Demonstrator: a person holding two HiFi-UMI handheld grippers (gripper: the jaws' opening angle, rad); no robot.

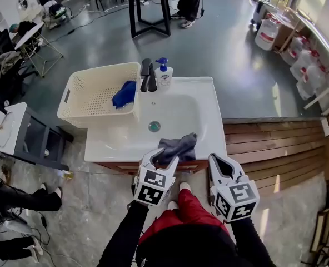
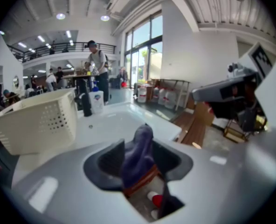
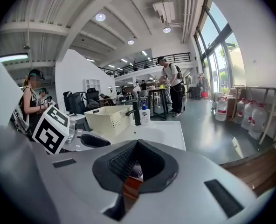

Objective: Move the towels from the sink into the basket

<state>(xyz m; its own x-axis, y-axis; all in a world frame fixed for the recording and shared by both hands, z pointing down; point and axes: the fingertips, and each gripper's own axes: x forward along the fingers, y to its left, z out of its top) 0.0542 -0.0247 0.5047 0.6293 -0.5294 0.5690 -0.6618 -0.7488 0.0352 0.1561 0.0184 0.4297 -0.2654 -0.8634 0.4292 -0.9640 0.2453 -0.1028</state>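
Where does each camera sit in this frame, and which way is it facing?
Head view: on the person's head, facing steeply down at sink, basket and grey towel; shows left gripper, right gripper, black sleeves, red trousers.
Left gripper view: on the left gripper, facing along its parted jaws, grey towel between them, across the sink; right gripper at right.
Right gripper view: on the right gripper, facing along its closed jaws over the sink; left gripper's marker cube at left.
Shared: all three show basket and soap bottle.
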